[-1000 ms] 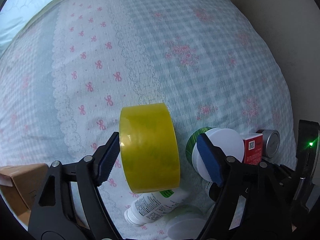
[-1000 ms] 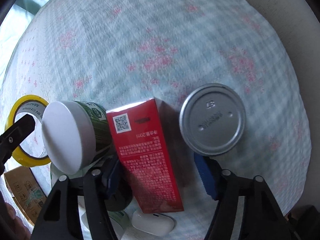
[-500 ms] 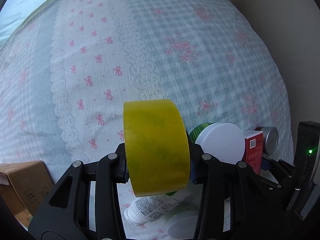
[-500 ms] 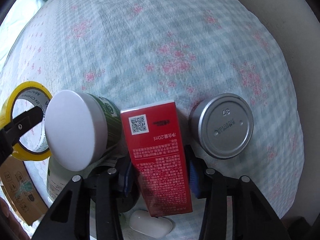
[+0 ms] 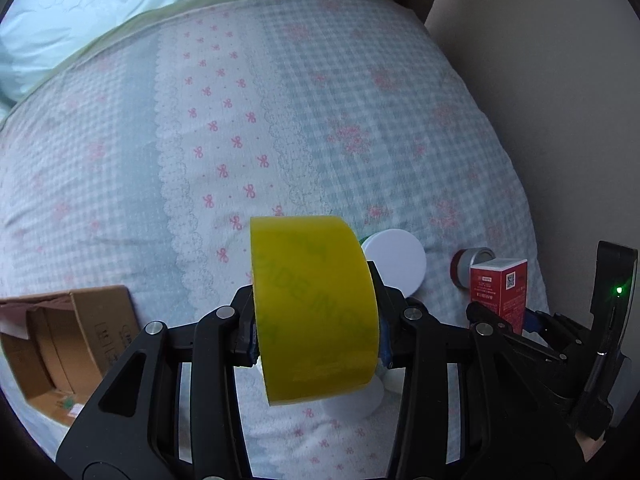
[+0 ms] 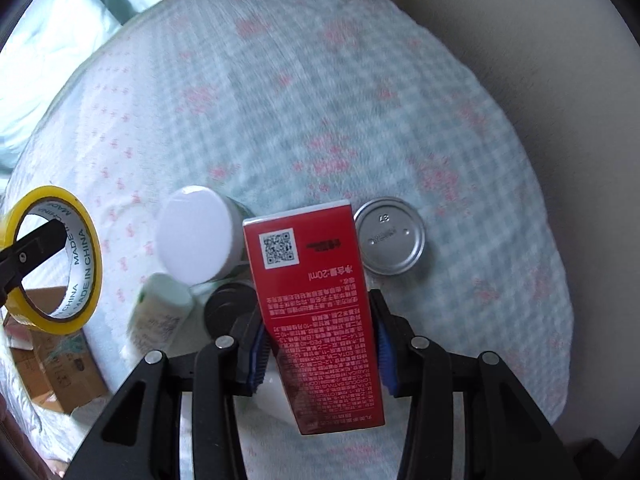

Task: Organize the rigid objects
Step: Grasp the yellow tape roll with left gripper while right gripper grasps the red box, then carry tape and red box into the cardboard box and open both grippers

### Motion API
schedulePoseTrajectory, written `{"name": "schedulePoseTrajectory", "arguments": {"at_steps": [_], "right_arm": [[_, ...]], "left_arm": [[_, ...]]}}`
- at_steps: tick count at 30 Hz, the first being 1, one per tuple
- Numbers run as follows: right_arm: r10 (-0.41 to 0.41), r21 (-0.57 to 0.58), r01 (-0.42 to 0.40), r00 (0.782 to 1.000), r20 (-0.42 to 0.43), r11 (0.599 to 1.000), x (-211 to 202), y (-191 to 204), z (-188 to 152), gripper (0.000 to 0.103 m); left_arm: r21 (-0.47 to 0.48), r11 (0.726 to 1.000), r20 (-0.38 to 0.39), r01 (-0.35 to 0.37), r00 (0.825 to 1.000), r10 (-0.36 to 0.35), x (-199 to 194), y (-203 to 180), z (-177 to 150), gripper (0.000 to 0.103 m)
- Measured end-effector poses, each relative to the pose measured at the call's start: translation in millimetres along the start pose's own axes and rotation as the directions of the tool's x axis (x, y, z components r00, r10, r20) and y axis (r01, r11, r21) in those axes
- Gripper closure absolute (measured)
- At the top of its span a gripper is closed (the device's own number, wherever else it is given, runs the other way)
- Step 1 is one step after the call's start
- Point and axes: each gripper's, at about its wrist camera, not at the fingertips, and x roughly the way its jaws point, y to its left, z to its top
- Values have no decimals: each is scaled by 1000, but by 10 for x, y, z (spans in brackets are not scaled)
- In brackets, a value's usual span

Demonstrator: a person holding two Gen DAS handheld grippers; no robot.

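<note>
My left gripper (image 5: pixel 316 340) is shut on a yellow tape roll (image 5: pixel 314 304) and holds it above the bedspread; the roll also shows in the right wrist view (image 6: pixel 56 260). My right gripper (image 6: pixel 320 344) is shut on a red box (image 6: pixel 316 304) and holds it off the bed; the box also shows in the left wrist view (image 5: pixel 498 292). On the bed lie a green jar with a white lid (image 6: pixel 198 240), a silver tin (image 6: pixel 390 240), a white bottle (image 6: pixel 160 316) and a black cap (image 6: pixel 230 308).
An open cardboard box (image 5: pixel 60 340) sits at the bed's left edge, also in the right wrist view (image 6: pixel 52 368). A beige wall (image 5: pixel 560 80) borders the bed on the right. The checked bedspread (image 5: pixel 240 120) stretches ahead, with a pale blue pillow (image 5: pixel 60 20) beyond.
Both grippers closed, the left on the tape roll and the right on the red box, then lifted them off the bed. The jar, tin and bottle stayed lying below.
</note>
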Motion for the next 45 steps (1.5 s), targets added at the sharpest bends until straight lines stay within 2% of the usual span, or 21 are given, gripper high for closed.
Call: {"name": "schedulePoseTrajectory", "arguments": {"at_steps": [6, 8, 12, 19, 24, 30, 36, 40, 45], "right_arm": [[20, -88, -15, 998, 59, 996, -636, 199, -22, 62], [30, -120, -21, 997, 72, 992, -796, 290, 45, 62], [64, -196, -43, 993, 103, 980, -1171, 547, -45, 62], [154, -319, -103, 978, 140, 942, -1716, 1298, -363, 62], [221, -372, -158, 966, 133, 915, -1890, 2091, -619, 62], [280, -335, -238, 956, 82, 911, -1756, 3047, -891, 62], [324, -270, -318, 946, -25, 909, -1137, 3873, -1080, 62], [316, -235, -328, 945, -90, 915, -598, 4195, -1137, 62], [244, -253, -273, 960, -139, 928, 17, 4397, -1120, 62]], "left_arm": [[-4, 1000, 81, -22, 997, 22, -832, 95, -127, 65], [-27, 1000, 103, -14, 995, 17, -1102, 197, -201, 65], [-74, 997, 152, -10, 988, 21, -1652, 490, -344, 65], [-136, 990, 205, -36, 977, 64, -2364, 1334, -652, 65], [-168, 985, 193, -44, 978, 77, -2585, 2105, -875, 65], [-154, 988, 141, -18, 989, 40, -2499, 3084, -1029, 66], [-134, 991, 51, -28, 998, 35, -1987, 3880, -1086, 66], [-130, 991, -27, -18, 1000, 15, -1457, 4211, -1105, 66], [-98, 995, -114, 1, 993, -12, -797, 4289, -1126, 67]]}}
